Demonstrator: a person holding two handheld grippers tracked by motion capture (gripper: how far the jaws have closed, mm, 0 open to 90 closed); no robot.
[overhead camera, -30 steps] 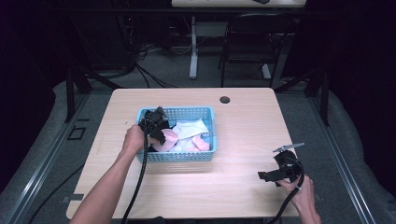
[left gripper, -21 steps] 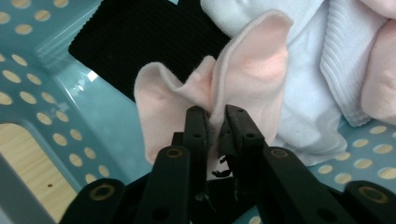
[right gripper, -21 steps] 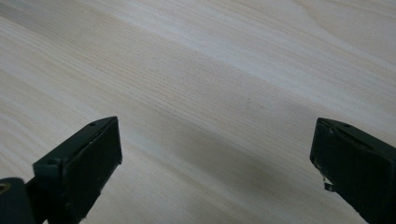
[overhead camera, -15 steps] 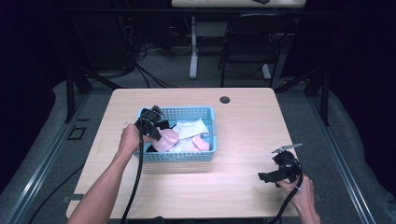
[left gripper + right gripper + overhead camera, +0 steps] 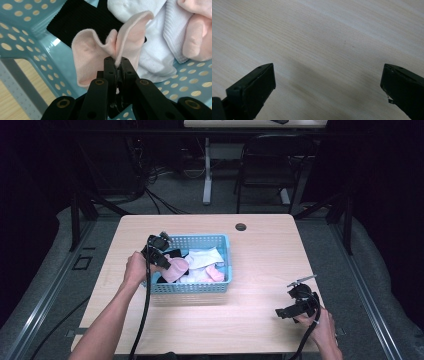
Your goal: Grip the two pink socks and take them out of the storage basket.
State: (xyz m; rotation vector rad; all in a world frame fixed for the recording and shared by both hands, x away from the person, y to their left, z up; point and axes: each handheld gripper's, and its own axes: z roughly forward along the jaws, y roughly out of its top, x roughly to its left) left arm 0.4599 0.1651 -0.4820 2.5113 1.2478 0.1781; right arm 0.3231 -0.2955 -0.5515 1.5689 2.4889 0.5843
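Jaws of left gripper [image 5: 117, 65] were clamped on pink sock [image 5: 100, 57], lifted above blue basket [image 5: 220, 287] holding black, white, pink socks. Right gripper [image 5: 327, 87] jaws stood wide apart over bare wooden table [image 5: 260, 320], near right corner.

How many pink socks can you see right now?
2, maybe more buried: one pinched in the left gripper, pink sock; another lying in the basket beside the white ones.

left tool [image 5: 116, 65]: jaws clamped, arm extended | right tool [image 5: 296, 304]: jaws wide, low
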